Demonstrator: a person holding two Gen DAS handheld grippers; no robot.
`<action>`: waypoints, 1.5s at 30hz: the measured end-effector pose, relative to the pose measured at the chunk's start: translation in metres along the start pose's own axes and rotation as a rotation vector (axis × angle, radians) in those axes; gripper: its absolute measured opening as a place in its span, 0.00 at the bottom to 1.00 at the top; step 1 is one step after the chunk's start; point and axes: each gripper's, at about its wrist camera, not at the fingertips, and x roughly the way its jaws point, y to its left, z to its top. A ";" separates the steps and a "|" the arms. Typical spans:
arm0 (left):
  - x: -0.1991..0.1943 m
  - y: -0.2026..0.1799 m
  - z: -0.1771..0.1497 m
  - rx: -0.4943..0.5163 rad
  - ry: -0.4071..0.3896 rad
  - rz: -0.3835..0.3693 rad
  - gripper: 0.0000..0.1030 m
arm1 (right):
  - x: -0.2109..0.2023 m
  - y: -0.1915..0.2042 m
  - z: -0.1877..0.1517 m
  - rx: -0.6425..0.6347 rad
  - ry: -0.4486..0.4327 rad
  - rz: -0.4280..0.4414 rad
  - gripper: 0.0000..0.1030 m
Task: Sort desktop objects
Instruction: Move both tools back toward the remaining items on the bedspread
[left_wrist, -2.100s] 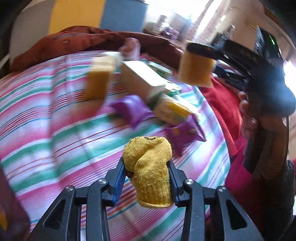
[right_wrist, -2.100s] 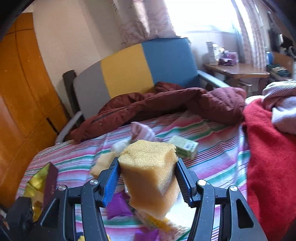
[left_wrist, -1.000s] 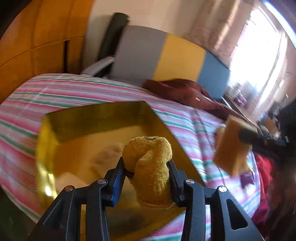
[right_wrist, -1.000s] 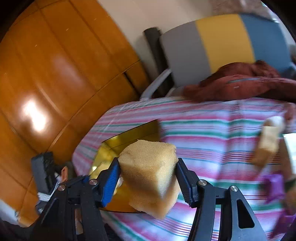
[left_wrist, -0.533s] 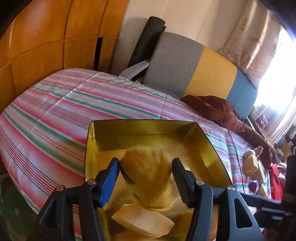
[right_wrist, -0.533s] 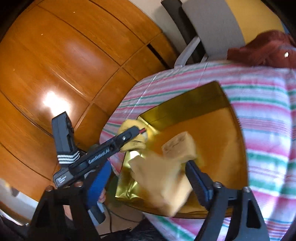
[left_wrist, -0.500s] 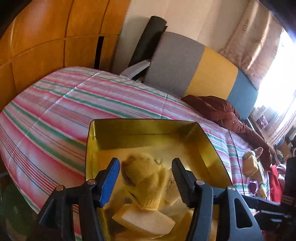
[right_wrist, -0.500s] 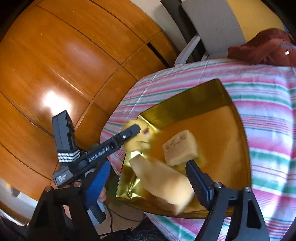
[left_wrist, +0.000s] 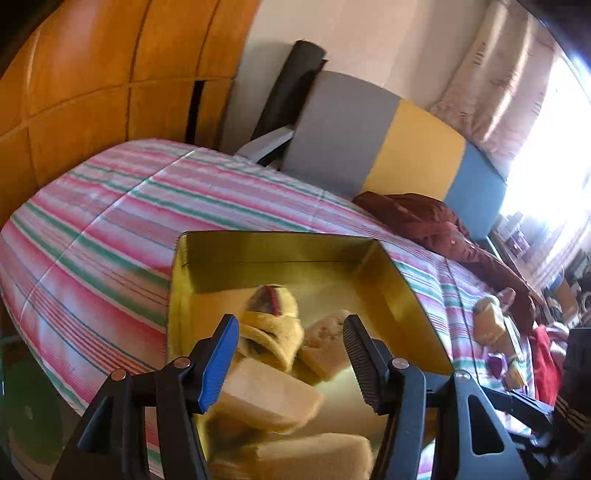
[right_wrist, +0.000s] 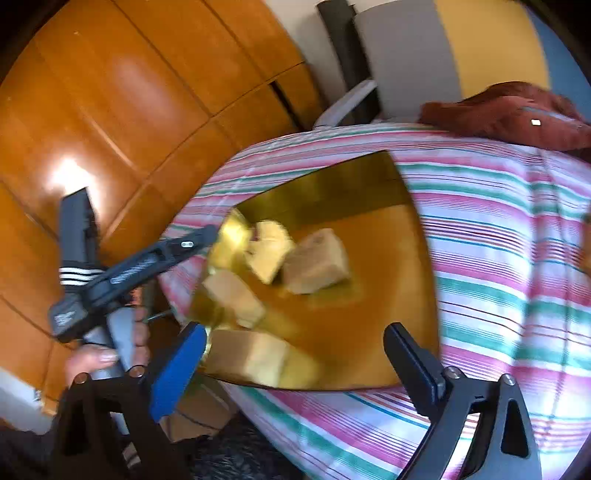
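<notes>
Striped bed against orange wooden panels, tricolour chair far ahead. One gold tray just beyond both claws. Counted inside: four sponge blocks, one yellow sock. Left claw apart, empty, above sock. Right claw just opened wide, empty.

Both wrist views angled down, close over shared gold tray

Daylight floods from the window — blown out white. Glare marks the wooden panels; fisheye edges bend, motion blurs.
</notes>
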 end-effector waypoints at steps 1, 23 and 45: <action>-0.002 -0.007 -0.001 0.019 -0.003 -0.011 0.58 | -0.004 -0.006 -0.002 0.014 -0.007 -0.014 0.96; 0.003 -0.147 -0.049 0.343 0.139 -0.259 0.58 | -0.156 -0.175 -0.058 0.405 -0.193 -0.413 0.96; 0.027 -0.230 -0.072 0.488 0.247 -0.374 0.58 | -0.145 -0.250 -0.063 0.380 0.047 -0.668 0.75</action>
